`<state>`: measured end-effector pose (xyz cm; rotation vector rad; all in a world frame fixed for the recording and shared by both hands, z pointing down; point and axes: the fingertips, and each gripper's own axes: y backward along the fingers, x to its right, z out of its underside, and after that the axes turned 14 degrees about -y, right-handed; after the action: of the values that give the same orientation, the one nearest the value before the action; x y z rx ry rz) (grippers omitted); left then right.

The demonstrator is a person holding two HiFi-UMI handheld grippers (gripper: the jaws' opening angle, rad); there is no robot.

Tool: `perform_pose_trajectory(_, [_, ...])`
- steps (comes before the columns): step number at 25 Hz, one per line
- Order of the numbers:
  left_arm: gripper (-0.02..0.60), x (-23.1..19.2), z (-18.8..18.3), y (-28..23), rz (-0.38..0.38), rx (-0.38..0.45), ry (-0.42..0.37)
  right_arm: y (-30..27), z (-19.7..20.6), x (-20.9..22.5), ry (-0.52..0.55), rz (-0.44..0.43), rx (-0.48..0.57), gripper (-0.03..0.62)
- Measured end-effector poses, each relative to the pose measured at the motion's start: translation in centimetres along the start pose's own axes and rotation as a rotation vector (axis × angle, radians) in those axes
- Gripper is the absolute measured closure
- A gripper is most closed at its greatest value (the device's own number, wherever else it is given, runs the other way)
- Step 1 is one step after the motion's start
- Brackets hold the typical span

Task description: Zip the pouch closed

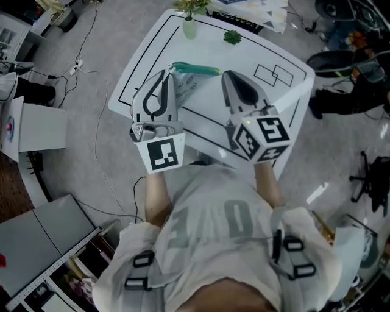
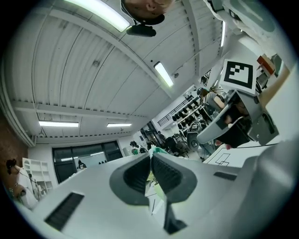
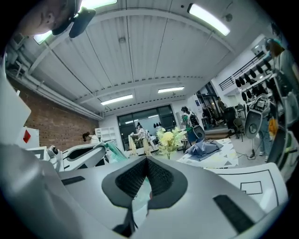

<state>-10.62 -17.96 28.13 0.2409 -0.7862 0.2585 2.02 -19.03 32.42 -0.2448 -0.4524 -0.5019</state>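
Observation:
A clear pouch [image 1: 186, 84] with a green zipper strip [image 1: 196, 69] hangs over the white table [image 1: 256, 46], stretched between my two grippers. My left gripper [image 1: 171, 72] is shut on the pouch's left end; in the left gripper view [image 2: 151, 156] a green edge and pale plastic show between the closed jaws. My right gripper [image 1: 225, 74] is shut at the zipper's right end, with translucent pouch material showing below its closed jaws [image 3: 145, 161]. The zipper pull itself is hidden. The right gripper view shows the left gripper [image 3: 88, 156] holding the green strip [image 3: 112, 151].
At the table's far edge stand a small vase of flowers [image 1: 190, 23], a green decoration [image 1: 231, 37] and loose papers [image 1: 262, 12]. Black lines mark the tabletop. A dark chair [image 1: 341, 64] stands to the right, and cables lie on the floor to the left.

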Motion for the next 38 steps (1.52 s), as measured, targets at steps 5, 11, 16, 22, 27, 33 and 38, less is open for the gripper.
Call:
perform_pose_trajectory(5, [0.563,0.4,0.0,0.4,0.012,0.001,0.014,0.1,-0.1,-0.2,-0.028,-0.015,0.005,0.588])
perform_pose_trajectory(11, [0.563,3.4,0.4,0.0,0.133,0.001,-0.011,-0.3,0.3,-0.5,-0.130,-0.072,-0.028,0.586])
perform_pose_trajectory(16, [0.563,5.4,0.4,0.2,0.173,0.023,-0.015,-1.0,1.6,-1.4,-0.252,-0.120,-0.094,0.559])
perform_pose_trajectory(22, [0.563,7.4,0.7,0.2,0.218,0.024,-0.080,-1.8,1.7,-2.9,-0.525,-0.249,-0.158,0.442])
perform_pose_trajectory(27, [0.563,8.8,0.5,0.4,0.259,0.026,-0.159,-2.4,2.2,-3.4,-0.669,-0.294,-0.201,0.444])
perform_pose_trajectory(33, [0.563,9.3,0.4,0.4,0.280,0.028,-0.174,-2.6,2.3,-3.6,-0.750,-0.330,-0.210,0.444])
perform_pose_trajectory(38, [0.563,10.4,0.9,0.5,0.317,0.016,-0.211,-2.8,2.2,-3.7,-0.798,-0.360,-0.210,0.448])
